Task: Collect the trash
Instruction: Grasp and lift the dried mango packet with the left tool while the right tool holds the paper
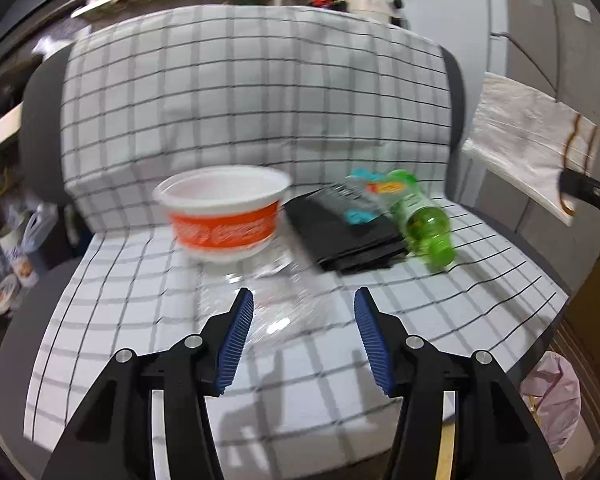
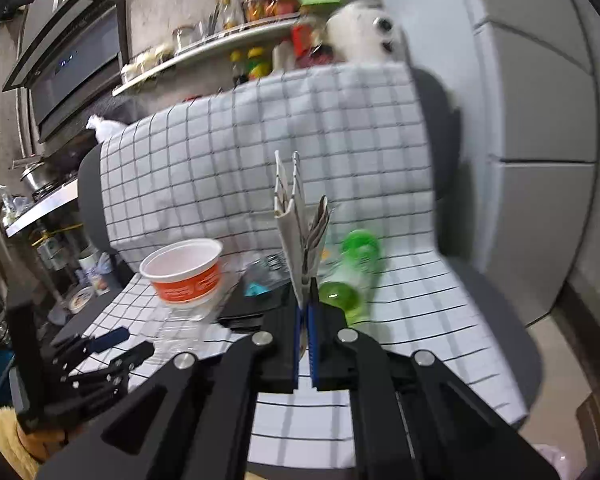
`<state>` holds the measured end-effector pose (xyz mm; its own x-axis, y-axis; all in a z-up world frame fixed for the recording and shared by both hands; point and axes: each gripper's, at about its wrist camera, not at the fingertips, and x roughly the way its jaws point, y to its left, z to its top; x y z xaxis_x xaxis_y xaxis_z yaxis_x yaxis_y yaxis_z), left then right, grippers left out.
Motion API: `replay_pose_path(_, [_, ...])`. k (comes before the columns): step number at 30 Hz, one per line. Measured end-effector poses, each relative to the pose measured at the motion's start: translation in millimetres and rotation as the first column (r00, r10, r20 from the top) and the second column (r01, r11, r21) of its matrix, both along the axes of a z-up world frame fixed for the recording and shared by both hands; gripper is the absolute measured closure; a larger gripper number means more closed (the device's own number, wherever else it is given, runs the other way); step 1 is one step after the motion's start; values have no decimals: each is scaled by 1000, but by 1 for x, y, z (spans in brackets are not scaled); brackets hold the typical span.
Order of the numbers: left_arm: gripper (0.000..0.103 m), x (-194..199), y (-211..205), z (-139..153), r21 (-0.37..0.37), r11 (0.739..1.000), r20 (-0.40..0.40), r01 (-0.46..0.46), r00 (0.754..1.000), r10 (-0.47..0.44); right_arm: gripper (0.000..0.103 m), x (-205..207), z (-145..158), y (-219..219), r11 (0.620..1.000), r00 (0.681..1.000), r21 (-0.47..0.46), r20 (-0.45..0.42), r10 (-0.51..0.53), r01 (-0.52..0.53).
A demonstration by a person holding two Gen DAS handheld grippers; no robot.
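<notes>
Checked cloth covers the chair (image 1: 260,92), our landmark. On its seat we see an orange-banded cup (image 1: 224,210), a black folded item (image 1: 344,236) and a green bottle (image 1: 424,220) lying on its side. Our left gripper (image 1: 304,320) hovers spread above what may be clear plastic (image 1: 276,292), blurred. Our right gripper (image 2: 305,312) pinches a folded paper napkin (image 2: 296,224) above the seat.

No text can be read in either view. The orange band on the white cup (image 1: 224,216) carries white markings, and the green bottle (image 1: 420,216) bears a yellow and red label patch, but blur leaves both illegible. The printed wrapper (image 1: 354,196) beside the bottle is likewise unreadable.
</notes>
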<state>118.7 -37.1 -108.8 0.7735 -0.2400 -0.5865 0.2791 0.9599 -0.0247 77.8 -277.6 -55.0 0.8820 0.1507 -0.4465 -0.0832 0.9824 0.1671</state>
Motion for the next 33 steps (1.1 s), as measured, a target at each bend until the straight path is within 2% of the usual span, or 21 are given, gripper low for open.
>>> replay_pose_path(4, [49, 25, -40, 7, 28, 998, 8, 62, 998, -62, 99, -4, -9, -20, 998, 1000, 53, -9, -18, 18])
replay_pose_path(10, [49, 67, -98, 8, 131, 986, 34, 99, 994, -105, 99, 4, -20, -45, 992, 999, 121, -27, -19, 22])
replay_pose_path(15, [49, 99, -128, -4, 220, 967, 7, 128, 991, -133, 99, 18, -26, -56, 989, 999, 148, -32, -15, 20])
replay_pose_path(23, [49, 134, -151, -31, 336, 929, -38, 155, 988, -151, 99, 39, -42, -74, 982, 998, 187, -64, -20, 32])
replay_pose_path(28, [50, 152, -152, -39, 328, 933, -56, 147, 989, -137, 99, 44, -49, -77, 980, 996, 196, -87, -16, 33])
replay_pose_path(30, [53, 157, -148, -38, 303, 943, -56, 139, 990, -128, 99, 42, -49, -77, 980, 996, 198, -85, -16, 32])
replay_pose_path(32, [72, 156, -141, -33, 258, 958, -45, 128, 992, -120, 99, 39, -48, -76, 981, 996, 193, -83, -18, 33])
replay_pose_path(33, [78, 155, -137, -28, 230, 966, -36, 120, 993, -115, 99, 37, -48, -76, 981, 996, 193, -83, -17, 33])
